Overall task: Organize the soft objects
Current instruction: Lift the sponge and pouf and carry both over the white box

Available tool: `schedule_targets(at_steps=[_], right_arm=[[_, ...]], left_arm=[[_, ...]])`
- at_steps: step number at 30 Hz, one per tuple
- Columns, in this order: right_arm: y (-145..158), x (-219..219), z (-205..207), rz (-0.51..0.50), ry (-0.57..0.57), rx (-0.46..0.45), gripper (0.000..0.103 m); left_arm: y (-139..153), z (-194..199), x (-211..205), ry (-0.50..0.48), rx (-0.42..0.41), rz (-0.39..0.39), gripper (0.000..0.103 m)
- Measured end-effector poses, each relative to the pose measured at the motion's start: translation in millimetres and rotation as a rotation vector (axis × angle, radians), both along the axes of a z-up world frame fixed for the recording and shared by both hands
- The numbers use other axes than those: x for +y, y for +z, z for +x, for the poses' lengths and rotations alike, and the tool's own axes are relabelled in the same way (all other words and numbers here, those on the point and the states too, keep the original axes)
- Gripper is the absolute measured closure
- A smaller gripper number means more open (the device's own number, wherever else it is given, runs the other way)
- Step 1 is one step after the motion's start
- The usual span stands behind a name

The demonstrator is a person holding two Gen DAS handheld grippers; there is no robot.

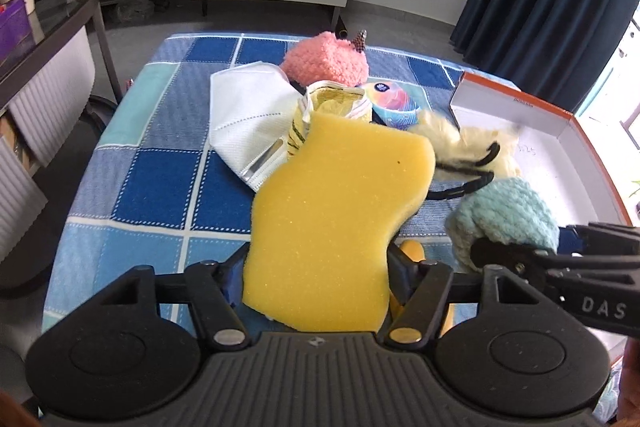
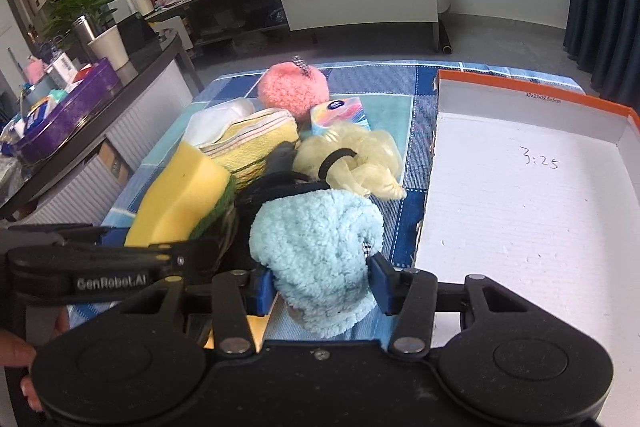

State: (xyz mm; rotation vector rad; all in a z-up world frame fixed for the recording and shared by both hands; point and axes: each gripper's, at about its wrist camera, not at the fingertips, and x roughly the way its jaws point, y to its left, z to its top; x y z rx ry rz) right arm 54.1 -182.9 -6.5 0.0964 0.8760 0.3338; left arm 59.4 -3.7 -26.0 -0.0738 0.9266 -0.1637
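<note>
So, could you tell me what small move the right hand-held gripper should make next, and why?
Probably swing right over the empty white box: the right hand-held gripper is shut on the blue fluffy item, which sits just left of the box.

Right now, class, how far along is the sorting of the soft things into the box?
Done: nothing yet; the white orange-rimmed cardboard box holds nothing. In hand: the left gripper clamps the yellow foam sponge, and the right gripper clamps the fluffy light-blue ball. Left on the checked cloth: the fluffy pink ball, white face mask, folded yellow towel, and cream mesh puff.
</note>
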Motion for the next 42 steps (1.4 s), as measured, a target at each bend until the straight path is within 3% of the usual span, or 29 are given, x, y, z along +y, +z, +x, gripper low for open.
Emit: schedule_targets(at_steps=[17,30,34,42], right_arm=[[32.8,-28.9,-63.3,0.011,-0.021,-0.04,0.045],[42.8,-28.7,-71.1,0.059,-0.013,-0.076,0.045],[47.0,-28.5,-71.8,0.075,-0.006,-0.094,0.045],[59.3,-20.7,-68.3,0.154,0.046,-0.137,0.045]], left_arm=[[28.7,-45.3,22.2,0.087,-0.031,-0.061,0.037],[51.0,-55.7,44.1,0.092,-0.022,-0.286,0.037],[61.9,-53.8,48.6,0.074,-0.036,-0.317,0.037],[73.2,-47.0,50.9,0.019,-0.016,-0.457,0.037]])
